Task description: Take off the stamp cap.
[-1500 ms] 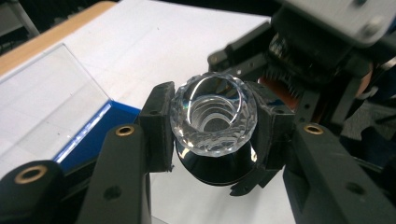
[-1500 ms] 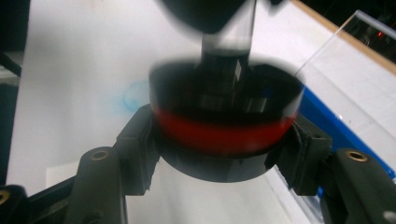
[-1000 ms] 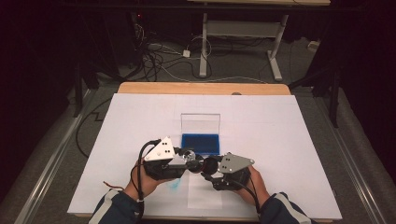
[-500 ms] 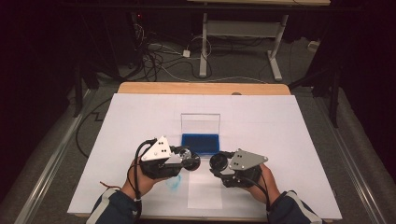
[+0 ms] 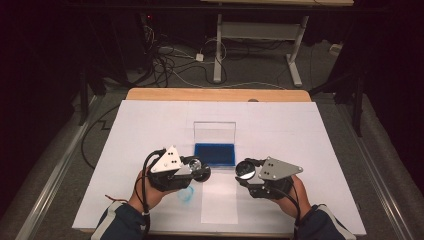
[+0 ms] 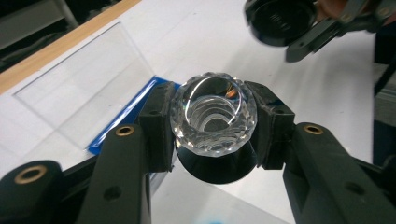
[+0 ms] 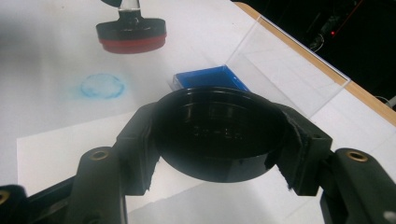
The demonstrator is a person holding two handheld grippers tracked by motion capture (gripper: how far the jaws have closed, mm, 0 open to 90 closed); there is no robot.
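- Stamp (image 6: 213,116), with its faceted clear knob and black base, sits clamped between the jaws of your left gripper (image 5: 200,170), held just above the white sheet near the middle of the table (image 5: 150,95).
- Its black cap (image 7: 219,135) is gripped in the jaws of your right gripper (image 5: 245,171), hollow side facing up towards that gripper's own camera.
- A second ago the two grippers were almost nose to nose; now the right one has drawn off to the right and lifted a little, so a clear gap lies between cap and stamp. I read that as the cap pulled free and the red stamping face (image 7: 131,44) bared for inking.
- Your left gripper has hardly moved.
- The ink pad (image 5: 214,154), blue, lies open just beyond both grippers, its clear lid (image 5: 214,132) standing upright at the far edge. Come at the pad from the near side or from above; the lid blocks the far side.
- A blue smudge (image 5: 186,195) marks the sheet near your left hand (image 5: 150,192), and a smaller paper slip (image 5: 219,202) lies between your hands at the near edge.
- Open room: wide bare sheet to the right and far right for setting the cap down; the near table edge is close behind your wrists.
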